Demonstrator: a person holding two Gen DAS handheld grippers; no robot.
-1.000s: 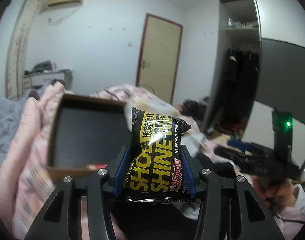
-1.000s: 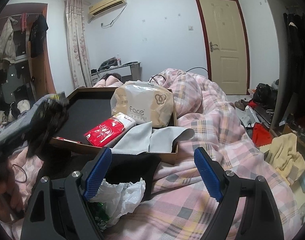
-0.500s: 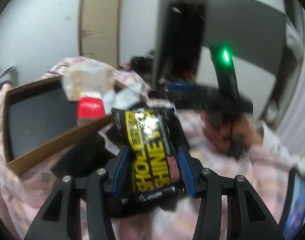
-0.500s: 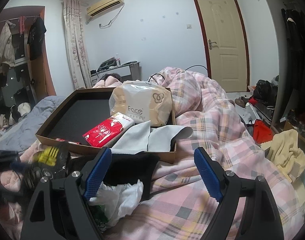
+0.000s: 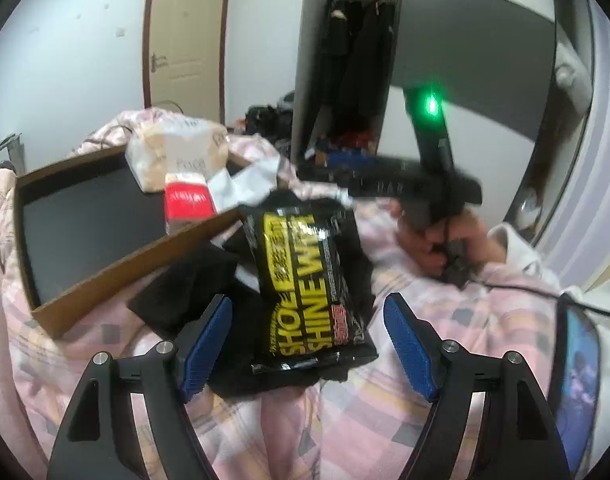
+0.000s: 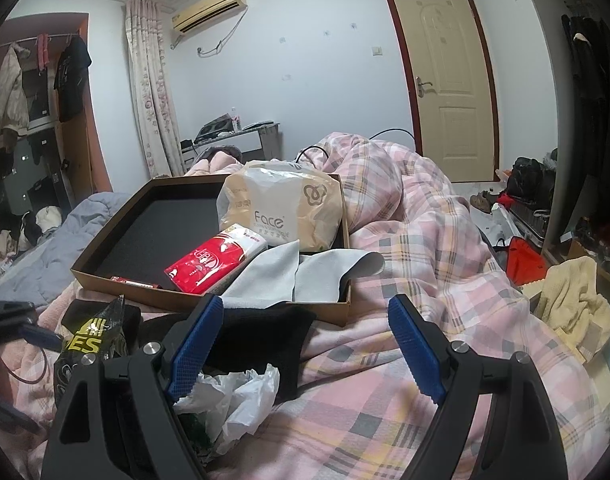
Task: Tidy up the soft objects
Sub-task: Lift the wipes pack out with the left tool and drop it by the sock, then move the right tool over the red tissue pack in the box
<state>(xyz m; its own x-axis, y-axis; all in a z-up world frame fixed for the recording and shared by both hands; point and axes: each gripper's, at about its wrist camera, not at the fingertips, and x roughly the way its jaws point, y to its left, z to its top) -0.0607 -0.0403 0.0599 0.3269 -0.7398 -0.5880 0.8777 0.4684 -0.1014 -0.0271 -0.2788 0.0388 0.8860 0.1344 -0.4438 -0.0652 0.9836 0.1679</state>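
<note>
The left gripper (image 5: 307, 334) has its blue pads spread wide apart, and the black and yellow shoe wipes packet (image 5: 311, 280) lies between them without touching either pad, resting on a black cloth (image 5: 185, 280) that is spread over the pink plaid blanket (image 5: 445, 360). The packet sits just outside the near wall of the brown cardboard tray (image 5: 117, 264), not in it. Seen from the right wrist, the same packet (image 6: 91, 344) shows at the lower left, beside the tray's front edge (image 6: 177, 300). The right gripper (image 6: 305, 342) is also spread open and holds nothing; it hangs over the blanket (image 6: 425, 260) in front of the tray, with a crumpled white plastic bag (image 6: 241, 400) and the black cloth (image 6: 261, 336) under its left finger. Inside the tray stand a beige tissue pack (image 6: 285, 208) at the back right corner, a red tissue pack (image 6: 217, 260) leaning in front of it, and a grey cloth (image 6: 289, 276) that drapes over the front right rim. The rest of the tray's dark floor is bare apart from a small red item (image 6: 135, 282) along the front wall; what it is cannot be made out
</note>
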